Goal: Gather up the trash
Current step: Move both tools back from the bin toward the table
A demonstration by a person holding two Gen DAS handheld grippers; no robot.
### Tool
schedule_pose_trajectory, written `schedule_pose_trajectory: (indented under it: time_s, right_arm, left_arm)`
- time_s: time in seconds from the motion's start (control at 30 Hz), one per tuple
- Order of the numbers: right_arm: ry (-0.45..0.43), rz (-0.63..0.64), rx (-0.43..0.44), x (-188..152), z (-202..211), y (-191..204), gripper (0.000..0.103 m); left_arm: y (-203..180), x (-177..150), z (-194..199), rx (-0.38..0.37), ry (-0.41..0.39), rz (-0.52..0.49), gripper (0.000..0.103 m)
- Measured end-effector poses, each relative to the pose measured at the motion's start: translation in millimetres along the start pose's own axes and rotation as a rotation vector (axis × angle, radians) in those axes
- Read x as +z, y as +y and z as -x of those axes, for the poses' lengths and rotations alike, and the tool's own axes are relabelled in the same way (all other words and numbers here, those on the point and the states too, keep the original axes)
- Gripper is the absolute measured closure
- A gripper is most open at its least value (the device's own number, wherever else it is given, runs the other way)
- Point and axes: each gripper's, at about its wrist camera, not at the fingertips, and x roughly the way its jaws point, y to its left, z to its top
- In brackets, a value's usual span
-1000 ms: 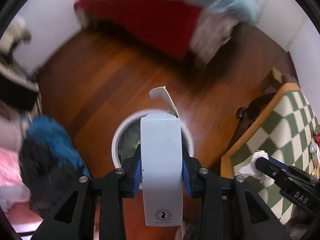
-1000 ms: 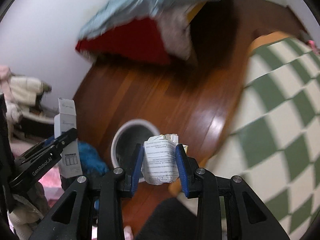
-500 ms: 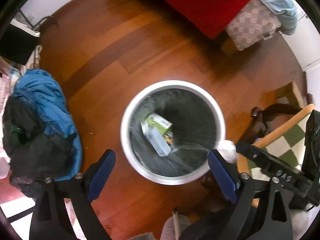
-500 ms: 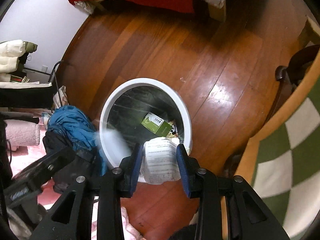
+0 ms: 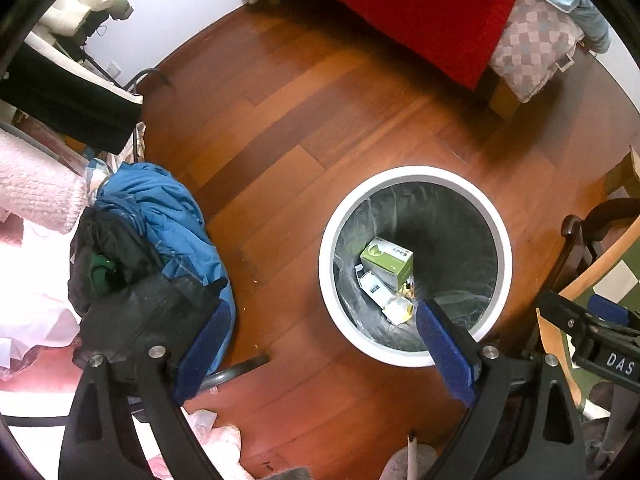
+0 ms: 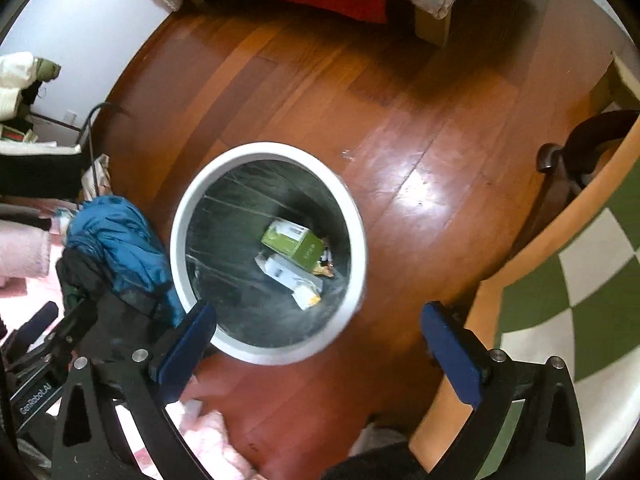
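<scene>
Here, left tongs (image 5: 322, 338) spread wide and empty, right tongs (image 6: 320, 336) likewise, boxes (image 6: 294, 242) inside white bin (image 6: 180, 220)

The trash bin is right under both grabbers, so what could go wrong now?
1. The right gripper hangs open just above the trash bin rim; dipping lower, a finger might bump and tip it.
2. The left gripper, also open, hangs close beside the blue jacket; swinging away, it might snag the cloth.
</scene>
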Motion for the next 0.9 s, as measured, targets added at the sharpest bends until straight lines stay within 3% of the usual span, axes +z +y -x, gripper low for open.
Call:
schedule_pose_trajectory:
  time_s: [0.17, 0.4, 0.9]
  right_arm:
    - [-0.032, 0.045, -0.050, -15.9, 18.9, 6.2, 0.000]
    - [-0.080, 0.076, -0.048, -34.3, 56.0, 11.8, 0.000]
    - [-0.251, 0.116, 0.045, -83.8, 183.0, 18.9, 0.000]
  left_arm:
    - [-1.8, -6.2, 19.3, -0.009, -0.031, -0.003, 0.008]
    - [-0.7, -14.3, 59.8, -0.028, -0.093, -0.002, 0.008]
    - [-1.6, -38.3, 177.9, -0.101, -0.284, -0.017, 0.008]
